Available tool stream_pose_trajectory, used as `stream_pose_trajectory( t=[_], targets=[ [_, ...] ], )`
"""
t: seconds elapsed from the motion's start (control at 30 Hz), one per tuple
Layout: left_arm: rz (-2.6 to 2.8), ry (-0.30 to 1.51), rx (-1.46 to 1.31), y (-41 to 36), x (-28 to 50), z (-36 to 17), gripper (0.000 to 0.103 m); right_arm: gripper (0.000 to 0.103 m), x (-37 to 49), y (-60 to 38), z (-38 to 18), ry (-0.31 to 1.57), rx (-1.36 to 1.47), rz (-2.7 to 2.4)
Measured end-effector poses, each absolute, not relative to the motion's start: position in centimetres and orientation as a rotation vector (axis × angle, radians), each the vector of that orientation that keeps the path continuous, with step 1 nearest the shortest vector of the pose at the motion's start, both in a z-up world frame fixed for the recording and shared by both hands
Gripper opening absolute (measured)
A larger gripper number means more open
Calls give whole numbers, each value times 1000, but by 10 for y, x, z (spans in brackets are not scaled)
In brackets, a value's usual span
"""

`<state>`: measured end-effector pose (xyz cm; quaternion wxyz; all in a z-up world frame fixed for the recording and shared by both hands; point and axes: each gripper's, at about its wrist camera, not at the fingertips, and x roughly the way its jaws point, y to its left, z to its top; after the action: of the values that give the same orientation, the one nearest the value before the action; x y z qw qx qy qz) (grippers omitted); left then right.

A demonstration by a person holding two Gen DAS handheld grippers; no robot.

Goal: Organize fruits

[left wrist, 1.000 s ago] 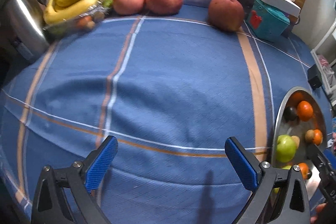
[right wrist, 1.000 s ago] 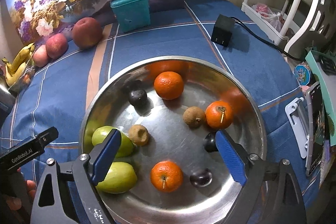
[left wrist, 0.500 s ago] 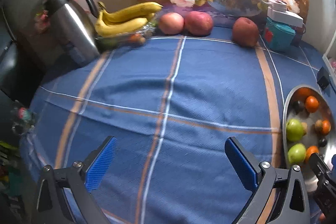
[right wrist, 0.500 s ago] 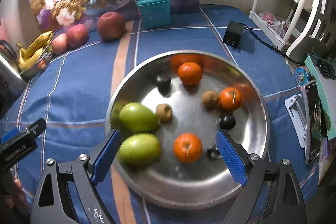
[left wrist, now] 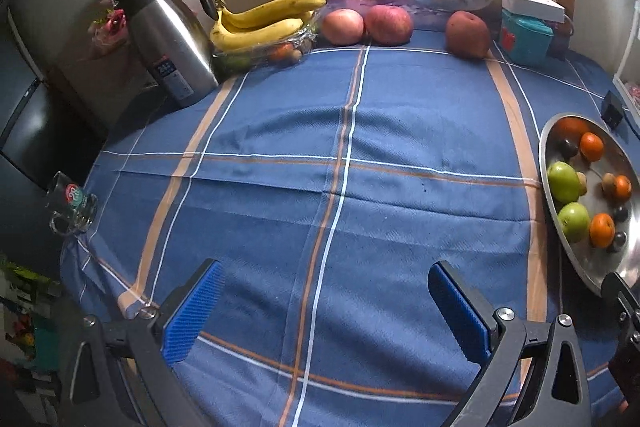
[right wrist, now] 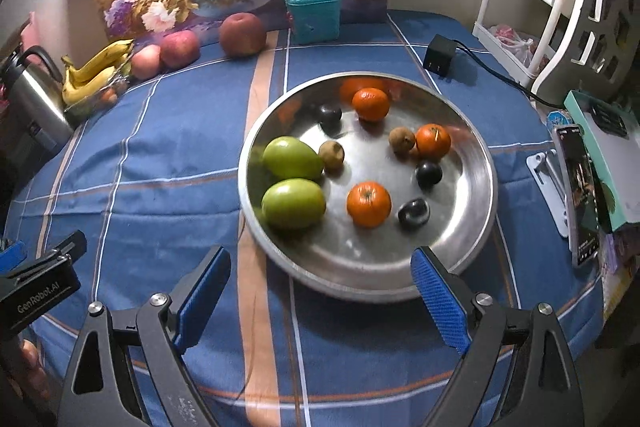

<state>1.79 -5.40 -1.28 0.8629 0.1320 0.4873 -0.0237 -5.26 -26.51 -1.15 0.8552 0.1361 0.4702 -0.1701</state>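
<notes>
The blue checked tablecloth [left wrist: 360,187] covers the whole table, and its middle is bare, so there is lots of room to move there. The big metal bowl [right wrist: 476,163] is the landmark here. It sits on the cloth straight ahead of the right claw [right wrist: 320,287], just past its tips. The right claw is wide open and holds nothing. The left claw [left wrist: 320,307] is wide open and empty too, and the bowl lies off to its right side, so the right claw is the nearer one to the bowl.

Inside the bowl, on its left side, lie two green fruits [right wrist: 294,183], one just behind the other. Their long way runs side to side, across the right claw. An orange [right wrist: 369,203] sits near the front of the bowl, a second orange [right wrist: 433,140] on the right next to a small brown fruit [right wrist: 401,140], and a third orange [right wrist: 370,103] at the back. Three small dark plums [right wrist: 414,213] and another brown fruit [right wrist: 332,154] are scattered between them.

Far behind the bowl, along the flower picture, sit three red apples [right wrist: 242,34]. Left of them are the bananas [left wrist: 260,23] on a clear tray, next to the steel kettle [left wrist: 168,43].

I think the next grab must go down over the bowl's near rim. A phone [right wrist: 578,195] lies close to the bowl's right side, so there is less room there.
</notes>
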Motion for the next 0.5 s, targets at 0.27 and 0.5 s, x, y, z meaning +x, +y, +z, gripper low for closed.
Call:
stream_pose_trajectory(
  t=[0.27,0.5],
  targets=[
    [-50,1051,259,-49,17,-15,103,92,-61,-259,-6,962,280,-361],
    [-44,1080,250,-46,19,-19,103,92,-58,-256,-7,976,265,-354]
  ],
)
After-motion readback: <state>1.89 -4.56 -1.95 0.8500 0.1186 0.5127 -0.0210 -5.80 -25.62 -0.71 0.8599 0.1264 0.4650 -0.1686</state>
